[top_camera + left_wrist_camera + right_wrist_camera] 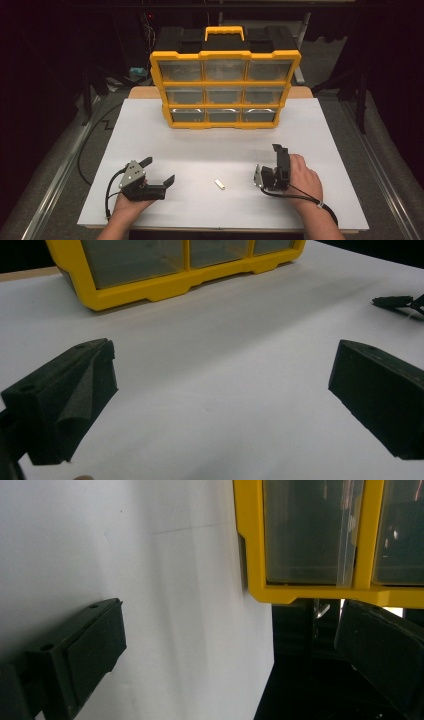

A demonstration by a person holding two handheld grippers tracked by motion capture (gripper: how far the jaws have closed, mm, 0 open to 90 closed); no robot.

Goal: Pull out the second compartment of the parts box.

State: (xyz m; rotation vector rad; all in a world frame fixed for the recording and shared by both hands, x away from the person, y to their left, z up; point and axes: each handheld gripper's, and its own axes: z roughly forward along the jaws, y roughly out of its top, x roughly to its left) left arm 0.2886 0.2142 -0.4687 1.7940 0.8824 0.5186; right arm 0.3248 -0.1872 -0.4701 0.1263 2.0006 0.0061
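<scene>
Now, step: both grippers are idling, jaws spread, near the white board's (150, 130) front edge.
Left gripper (159, 171): holding nothing.
Right gripper (272, 162): holding nothing.
Next move, likely: one gripper reaching for the small white piece (219, 184) between them, pinching it precisely.
Backdrop: yellow drawer organizer (225, 90) is standing at the far edge.

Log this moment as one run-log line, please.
left gripper: open, empty | right gripper: open, empty | small white piece: on table between grippers, untouched | yellow drawer organizer: upright, drawers closed
</scene>
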